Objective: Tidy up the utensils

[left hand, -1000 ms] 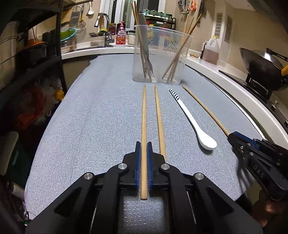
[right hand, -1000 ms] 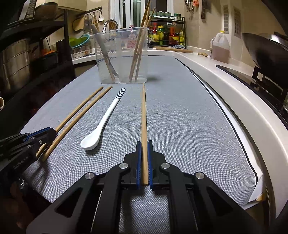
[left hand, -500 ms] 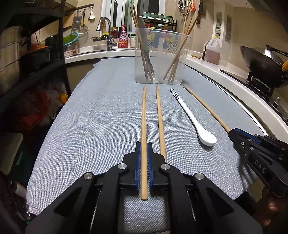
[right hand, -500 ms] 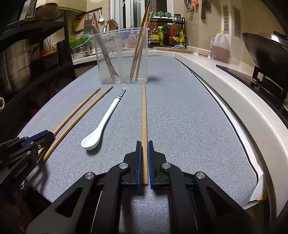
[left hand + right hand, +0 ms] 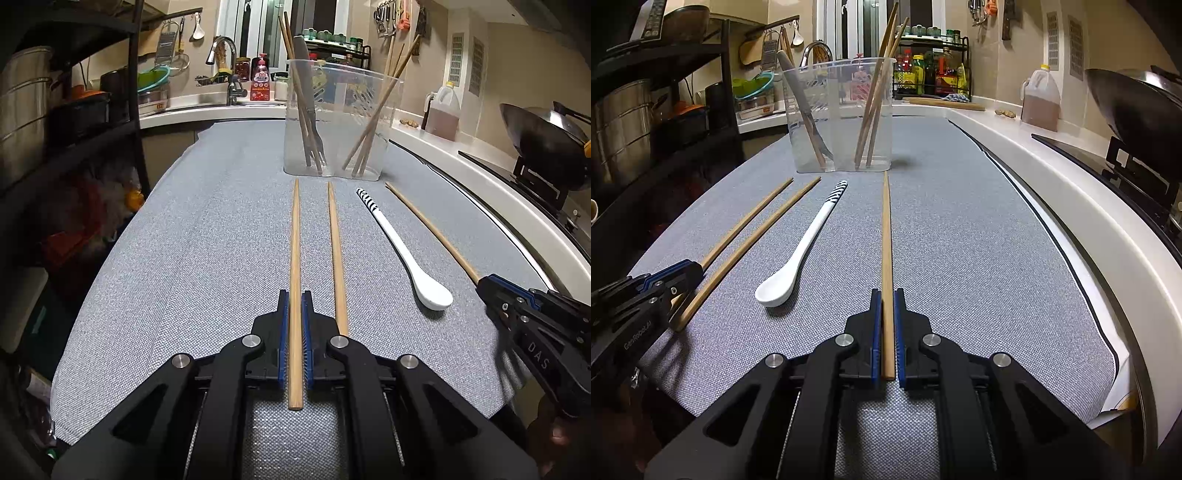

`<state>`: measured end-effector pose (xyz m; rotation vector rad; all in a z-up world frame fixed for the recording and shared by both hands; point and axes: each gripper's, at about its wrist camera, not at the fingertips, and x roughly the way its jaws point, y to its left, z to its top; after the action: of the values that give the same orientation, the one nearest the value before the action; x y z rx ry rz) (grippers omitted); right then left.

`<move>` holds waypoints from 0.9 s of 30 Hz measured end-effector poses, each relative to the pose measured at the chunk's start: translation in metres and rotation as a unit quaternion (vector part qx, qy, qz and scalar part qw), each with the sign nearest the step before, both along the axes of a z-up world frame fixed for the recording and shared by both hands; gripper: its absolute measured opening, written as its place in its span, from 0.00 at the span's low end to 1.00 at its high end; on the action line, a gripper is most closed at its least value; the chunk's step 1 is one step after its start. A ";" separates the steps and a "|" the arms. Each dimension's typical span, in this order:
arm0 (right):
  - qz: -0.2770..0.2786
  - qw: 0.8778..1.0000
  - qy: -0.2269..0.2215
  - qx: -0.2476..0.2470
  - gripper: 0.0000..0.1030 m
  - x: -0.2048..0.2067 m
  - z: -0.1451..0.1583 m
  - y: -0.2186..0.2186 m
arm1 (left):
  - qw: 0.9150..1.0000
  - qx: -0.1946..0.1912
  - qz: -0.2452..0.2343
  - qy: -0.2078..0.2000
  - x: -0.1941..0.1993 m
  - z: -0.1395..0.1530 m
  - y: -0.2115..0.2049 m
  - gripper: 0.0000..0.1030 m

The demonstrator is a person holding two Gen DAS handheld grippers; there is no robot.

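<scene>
A: Chopsticks were pinched, one in each gripper?

B: Yes. The left gripper clamped the left chopstick near its butt; the right gripper clamped the right chopstick likewise. Both sticks ran between the pads toward 12 o'clock, tips just short of the bin.

A: Best way onward?

B: Probably lift evenly, tip each upright, then lower into the bin.

Wok beside oil jug; sink faucet behind.
</scene>
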<state>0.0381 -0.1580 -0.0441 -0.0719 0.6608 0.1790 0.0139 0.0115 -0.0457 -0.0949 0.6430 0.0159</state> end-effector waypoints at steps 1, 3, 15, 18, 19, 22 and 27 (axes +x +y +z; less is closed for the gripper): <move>0.000 1.000 0.000 0.000 0.07 0.000 0.000 0.000 | 1.000 0.001 0.000 0.000 0.000 0.000 0.000 0.07; 0.000 1.000 0.000 0.001 0.07 0.000 0.000 -0.001 | 1.000 0.001 0.000 0.000 0.000 0.000 0.000 0.07; 0.001 1.000 -0.001 -0.002 0.07 0.001 0.000 -0.001 | 1.000 -0.002 0.000 0.000 0.000 0.000 0.000 0.07; 0.001 1.000 -0.001 -0.002 0.07 0.001 0.000 -0.001 | 1.000 -0.001 0.000 0.000 0.000 0.000 0.000 0.07; 0.001 1.000 -0.001 -0.001 0.07 0.001 0.000 0.000 | 1.000 -0.001 0.000 0.000 0.000 0.000 0.001 0.07; 0.001 1.000 -0.001 -0.002 0.07 0.001 0.001 0.000 | 1.000 -0.001 0.000 0.000 0.000 0.000 0.001 0.07; 0.002 1.000 -0.002 -0.004 0.07 0.001 0.001 -0.001 | 1.000 -0.001 0.000 0.000 0.000 0.000 0.000 0.07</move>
<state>0.0392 -0.1586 -0.0429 -0.0808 0.6571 0.1801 0.0140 0.0116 -0.0454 -0.0968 0.6432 0.0154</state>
